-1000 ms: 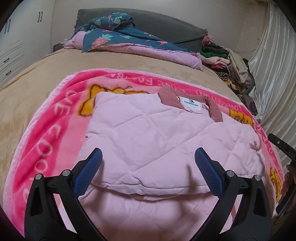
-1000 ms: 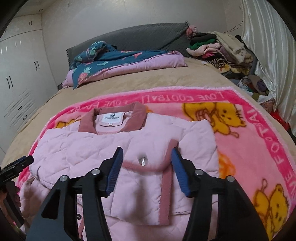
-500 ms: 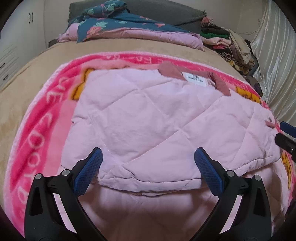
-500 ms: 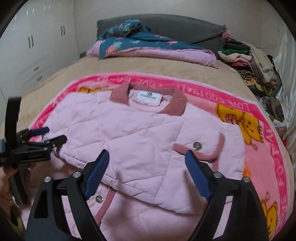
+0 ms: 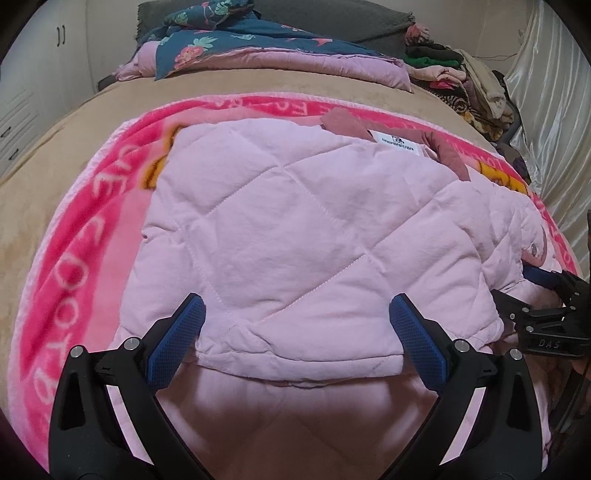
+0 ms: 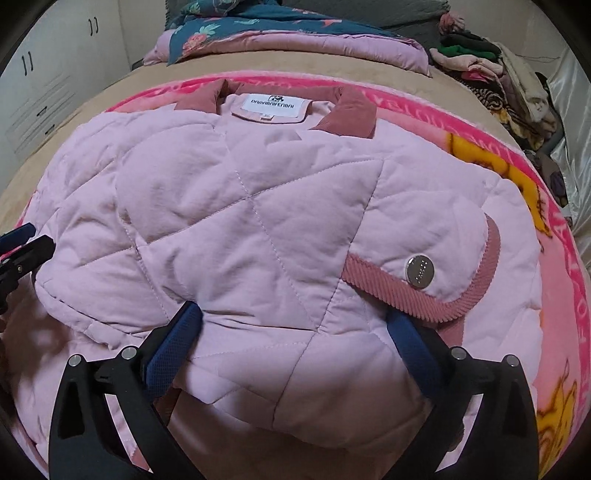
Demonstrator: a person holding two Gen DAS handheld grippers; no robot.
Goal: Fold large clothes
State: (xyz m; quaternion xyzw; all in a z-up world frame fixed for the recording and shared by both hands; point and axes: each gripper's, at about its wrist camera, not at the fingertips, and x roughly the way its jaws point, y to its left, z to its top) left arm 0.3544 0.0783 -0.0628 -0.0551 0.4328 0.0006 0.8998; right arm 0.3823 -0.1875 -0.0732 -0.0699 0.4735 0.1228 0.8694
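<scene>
My left gripper (image 5: pixel 295 332) is spread wide, straddling the jacket (image 5: pixel 295 229) hem on the pink blanket (image 5: pixel 74 258). My right gripper (image 6: pixel 295 339) is also spread. Puffy layers risk slipping out; sleeve could unfold.

You are in a home bedroom. A bed (image 5: pixel 55 166) with a tan cover fills the room, and a pink cartoon blanket (image 5: pixel 92 229) is spread over it. At its head lie a floral quilt (image 5: pixel 236 40) and a grey headboard cushion (image 5: pixel 332 14). A heap of clothes (image 5: pixel 469 81) sits at the far right corner, white wardrobe doors (image 6: pixel 48 81) line the left wall, and a pale curtain (image 5: pixel 554 110) hangs on the right.
</scene>
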